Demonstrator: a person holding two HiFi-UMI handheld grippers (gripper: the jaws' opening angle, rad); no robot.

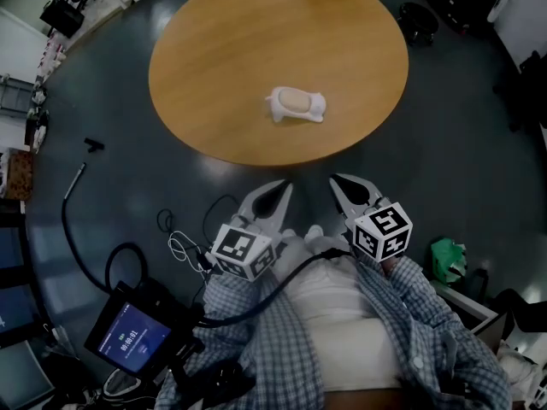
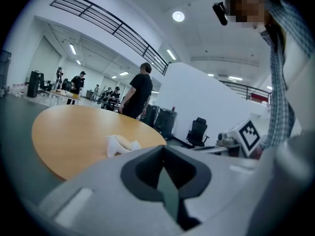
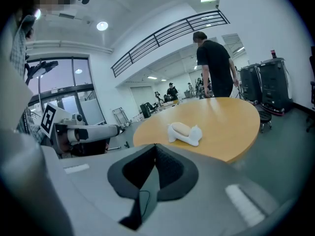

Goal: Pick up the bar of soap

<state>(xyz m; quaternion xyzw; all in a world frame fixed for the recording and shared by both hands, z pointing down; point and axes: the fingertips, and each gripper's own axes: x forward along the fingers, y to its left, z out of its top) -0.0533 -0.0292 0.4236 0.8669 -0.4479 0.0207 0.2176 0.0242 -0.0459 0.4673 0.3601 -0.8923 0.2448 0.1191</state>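
Note:
A beige bar of soap point(image 1: 295, 101) lies in a white animal-shaped holder point(image 1: 314, 112) near the middle of a round wooden table point(image 1: 222, 41). Both grippers hang close to the person's body, short of the table's near edge. The left gripper point(image 1: 279, 186) is shut and holds nothing; the right gripper point(image 1: 336, 182) is likewise shut and empty. From the left gripper point(image 2: 162, 147) the soap point(image 2: 132, 143) shows ahead and to the left on its holder point(image 2: 114, 145). From the right gripper point(image 3: 155, 146) the soap point(image 3: 179, 128) and holder point(image 3: 191, 137) lie ahead, slightly right.
A person in black point(image 3: 214, 65) stands beyond the table's far side. On the floor at left lie a tablet point(image 1: 128, 338) and cables point(image 1: 77, 229). A green bag point(image 1: 446, 259) sits at right. An office chair point(image 2: 197, 131) stands past the table.

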